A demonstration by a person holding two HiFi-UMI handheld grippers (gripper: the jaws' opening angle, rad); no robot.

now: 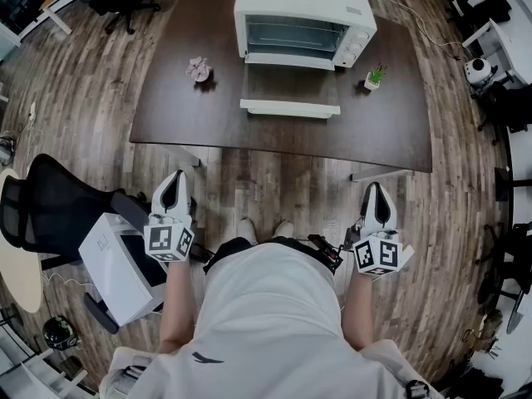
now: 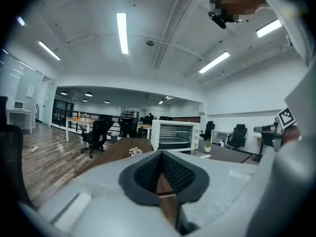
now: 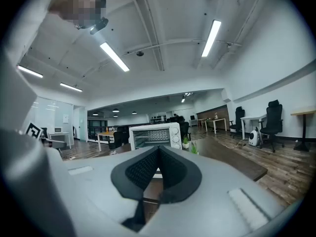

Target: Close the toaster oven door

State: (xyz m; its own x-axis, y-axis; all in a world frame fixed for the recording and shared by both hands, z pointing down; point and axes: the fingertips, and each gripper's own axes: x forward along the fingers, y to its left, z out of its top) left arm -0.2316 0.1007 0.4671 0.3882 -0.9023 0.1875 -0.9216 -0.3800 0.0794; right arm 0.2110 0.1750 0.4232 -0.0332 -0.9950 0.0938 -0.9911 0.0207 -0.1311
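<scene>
From the head view, a white toaster oven (image 1: 303, 15) stood at the far side of a dark brown table (image 1: 191, 127), its door (image 1: 289, 90) swung fully down and lying flat toward the person. A small pink ornament (image 1: 199, 69) sat on the table to the oven's left, and a little green plant (image 1: 374, 78) in a white pot sat to its right. The person stood back from the table's near edge with both tools held low by the waist, well apart from the oven. The left gripper (image 1: 175, 181) and the right gripper (image 1: 376, 191) both pointed toward the table, each with its jaws together. A black office chair (image 1: 41, 210) carrying a white box (image 1: 116, 264) stood beside the person's left side. In the left gripper view, the left gripper (image 2: 160, 154) had its jaws closed tip to tip with nothing between them. Past them lay the table (image 2: 116, 154), with the ornament (image 2: 136, 151), the oven (image 2: 174, 136) with its door down, and the plant (image 2: 208, 145) all far ahead. In the right gripper view, the right gripper (image 3: 159, 151) likewise had its jaws pressed together and empty. The oven (image 3: 154, 135) showed straight ahead beyond them, its inside in plain sight, with the plant (image 3: 186, 142) just to its right on the table (image 3: 232, 163).
</scene>
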